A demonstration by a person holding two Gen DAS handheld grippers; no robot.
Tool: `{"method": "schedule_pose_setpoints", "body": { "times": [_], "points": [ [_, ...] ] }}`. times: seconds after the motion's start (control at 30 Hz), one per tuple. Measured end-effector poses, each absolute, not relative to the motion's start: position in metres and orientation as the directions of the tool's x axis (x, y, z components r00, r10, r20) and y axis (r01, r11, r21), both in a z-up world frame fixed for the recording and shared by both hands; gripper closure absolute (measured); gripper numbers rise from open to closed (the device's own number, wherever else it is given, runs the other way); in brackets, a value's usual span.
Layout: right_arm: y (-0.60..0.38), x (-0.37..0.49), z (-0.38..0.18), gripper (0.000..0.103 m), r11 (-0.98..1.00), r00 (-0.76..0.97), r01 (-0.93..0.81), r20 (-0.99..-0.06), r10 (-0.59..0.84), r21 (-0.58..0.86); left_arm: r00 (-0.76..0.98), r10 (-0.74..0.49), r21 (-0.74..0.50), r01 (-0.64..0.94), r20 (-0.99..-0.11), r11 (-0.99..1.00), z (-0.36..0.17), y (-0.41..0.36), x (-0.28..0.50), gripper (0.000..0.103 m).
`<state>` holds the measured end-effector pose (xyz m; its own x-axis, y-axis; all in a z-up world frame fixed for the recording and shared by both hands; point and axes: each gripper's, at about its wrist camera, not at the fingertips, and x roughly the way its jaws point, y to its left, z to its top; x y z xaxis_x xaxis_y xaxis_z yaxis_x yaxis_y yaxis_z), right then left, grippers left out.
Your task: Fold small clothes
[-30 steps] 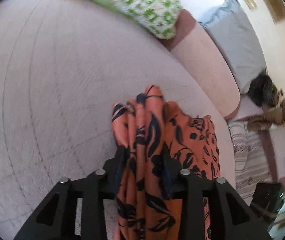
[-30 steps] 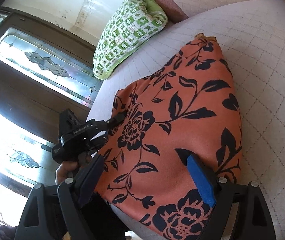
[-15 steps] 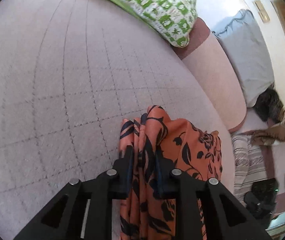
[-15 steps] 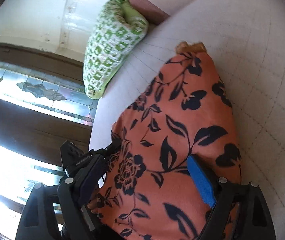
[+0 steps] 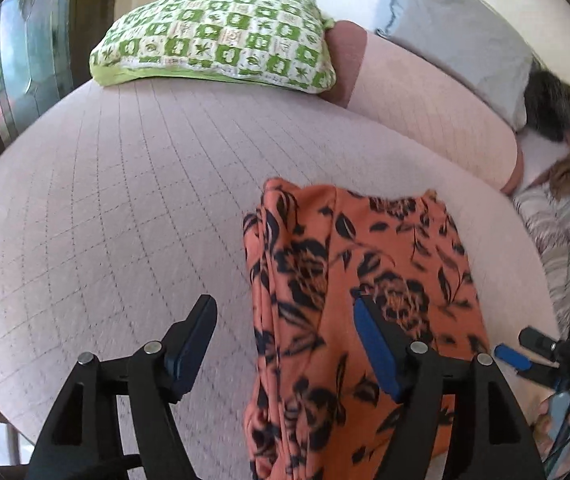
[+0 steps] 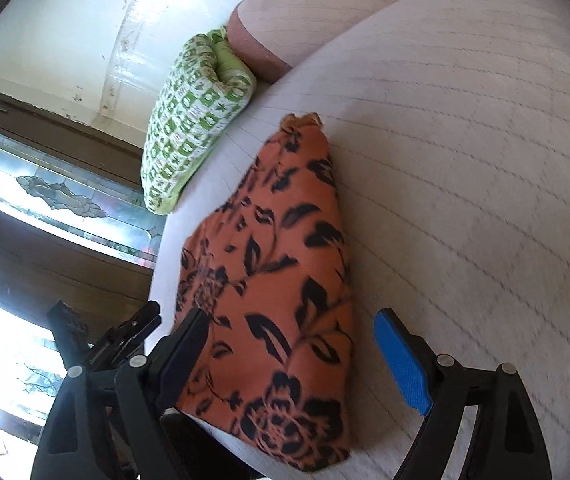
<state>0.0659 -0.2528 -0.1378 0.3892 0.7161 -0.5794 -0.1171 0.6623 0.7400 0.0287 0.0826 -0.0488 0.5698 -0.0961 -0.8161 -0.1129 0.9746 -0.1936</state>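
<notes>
1. Quilted pink cushion (image 5: 125,208) is topped by a green checked pillow (image 5: 221,40).
2. Folded orange floral garment (image 5: 357,280) is laid flat near the cushion's front edge.
3. Left gripper (image 5: 285,344) and right gripper (image 6: 289,352) are held spread, nothing pinched.

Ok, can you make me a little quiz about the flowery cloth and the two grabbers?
1. True or false: the left gripper is clamped on the orange cloth.
2. What lies at the far end of the bed? A) a book B) a green checked pillow C) a shoe
3. Fill in: in the right wrist view, the right gripper is ____, with the cloth lying between its fingers.

Key
1. False: its jaws are apart, with the cloth's edge lying between them.
2. B
3. open
</notes>
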Motion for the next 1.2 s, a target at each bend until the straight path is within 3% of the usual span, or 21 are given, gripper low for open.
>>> {"method": "schedule_pose_setpoints", "body": {
  "times": [0.33,0.43,0.53,0.6,0.77,0.9,1.0,1.13,1.2],
  "points": [
    [-0.246,0.068,-0.137,0.016,0.672,0.394,-0.125,-0.585,0.709,0.730,0.554,-0.090,-0.160,-0.079,-0.828,0.984,-0.059,0.074,0.018,0.031],
    [-0.232,0.075,-0.141,0.016,0.684,0.374,-0.131,-0.603,0.704,0.718,0.485,-0.028,-0.088,-0.101,-0.874,0.991,-0.082,0.073,0.022,0.031],
    [-0.208,0.080,-0.157,0.016,0.762,0.275,-0.153,-0.713,0.644,0.629,0.467,-0.073,-0.149,-0.127,-0.881,0.981,-0.093,0.079,0.019,0.030],
    [-0.210,0.076,-0.147,0.016,0.754,0.315,-0.202,-0.688,0.654,0.625,0.501,-0.082,-0.170,-0.132,-0.861,0.977,-0.080,0.082,0.015,0.030],
    [-0.239,0.098,-0.144,0.016,0.695,0.378,-0.126,-0.613,0.694,0.708,0.572,-0.126,-0.212,-0.086,-0.810,0.973,-0.054,0.087,0.018,0.029],
    [-0.240,0.119,-0.160,0.016,0.663,0.350,-0.087,-0.600,0.719,0.744,0.523,-0.164,-0.250,-0.098,-0.837,0.963,-0.075,0.095,0.035,0.025],
    [-0.217,0.120,-0.177,0.016,0.671,0.300,-0.092,-0.622,0.723,0.735,0.481,-0.194,-0.272,-0.097,-0.855,0.957,-0.102,0.097,0.044,0.023],
    [-0.193,0.106,-0.171,0.015,0.725,0.295,-0.178,-0.667,0.684,0.665,0.484,-0.161,-0.231,-0.087,-0.860,0.969,-0.094,0.091,0.041,0.023],
    [-0.194,0.099,-0.156,0.015,0.784,0.376,-0.190,-0.694,0.614,0.591,0.521,-0.161,-0.247,-0.100,-0.838,0.964,-0.083,0.092,0.037,0.023]
  ]
}}
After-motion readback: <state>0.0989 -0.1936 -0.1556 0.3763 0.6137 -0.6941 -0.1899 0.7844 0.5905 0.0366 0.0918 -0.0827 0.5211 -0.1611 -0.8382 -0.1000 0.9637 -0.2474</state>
